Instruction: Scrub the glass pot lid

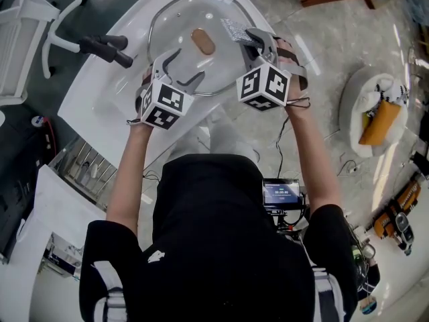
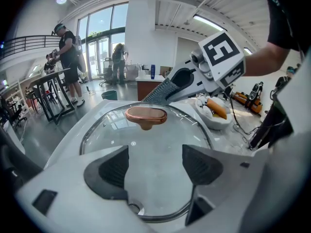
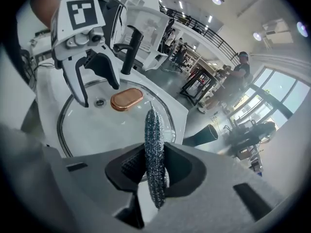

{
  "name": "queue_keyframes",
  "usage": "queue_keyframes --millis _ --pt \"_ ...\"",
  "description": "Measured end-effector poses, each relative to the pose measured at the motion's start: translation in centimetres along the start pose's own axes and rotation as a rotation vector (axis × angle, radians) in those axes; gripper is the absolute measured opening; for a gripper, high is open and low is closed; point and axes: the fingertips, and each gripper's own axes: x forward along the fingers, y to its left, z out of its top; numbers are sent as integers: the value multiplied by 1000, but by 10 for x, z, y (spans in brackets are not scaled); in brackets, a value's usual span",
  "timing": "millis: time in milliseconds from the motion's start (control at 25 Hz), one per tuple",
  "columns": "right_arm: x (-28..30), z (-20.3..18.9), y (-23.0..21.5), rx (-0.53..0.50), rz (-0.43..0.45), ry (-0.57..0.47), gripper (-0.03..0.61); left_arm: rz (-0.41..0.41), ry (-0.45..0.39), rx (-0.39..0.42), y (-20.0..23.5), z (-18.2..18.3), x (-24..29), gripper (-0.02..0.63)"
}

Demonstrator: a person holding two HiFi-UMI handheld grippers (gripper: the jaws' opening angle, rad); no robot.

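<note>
One glass pot lid (image 1: 201, 69) sits at the upper centre of the head view, with one copper-coloured knob (image 1: 202, 41). Two grasping tools show: the left hand-held gripper (image 1: 179, 72) and the right hand-held gripper (image 1: 256, 42), with one marker cube on each. There is one metallic scouring pad (image 1: 234, 29), one white sink (image 1: 110, 96) and one black tap (image 1: 100, 45). At the right edge, one white bowl (image 1: 350, 99) holds one orange item (image 1: 379, 123). At the upper left of the left gripper view, two people are plain: a person in dark clothes (image 2: 68, 57) and a second person (image 2: 119, 62).

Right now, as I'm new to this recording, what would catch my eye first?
The big glass pot lid with its copper-coloured knob, lying across the white sink. Then the silvery scouring pad pinched in the right hand-held gripper over it, while the left hand-held gripper stands open.
</note>
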Motion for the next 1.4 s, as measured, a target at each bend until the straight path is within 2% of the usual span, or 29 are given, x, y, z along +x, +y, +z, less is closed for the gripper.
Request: queue_keyframes --millis 320,1400 --pt "2 -4 15 -77 14 19 77 0 -7 2 -1 1 0 316" --pt "-35 -17 72 -141 133 42 79 2 -14 -2 1 0 0 316"
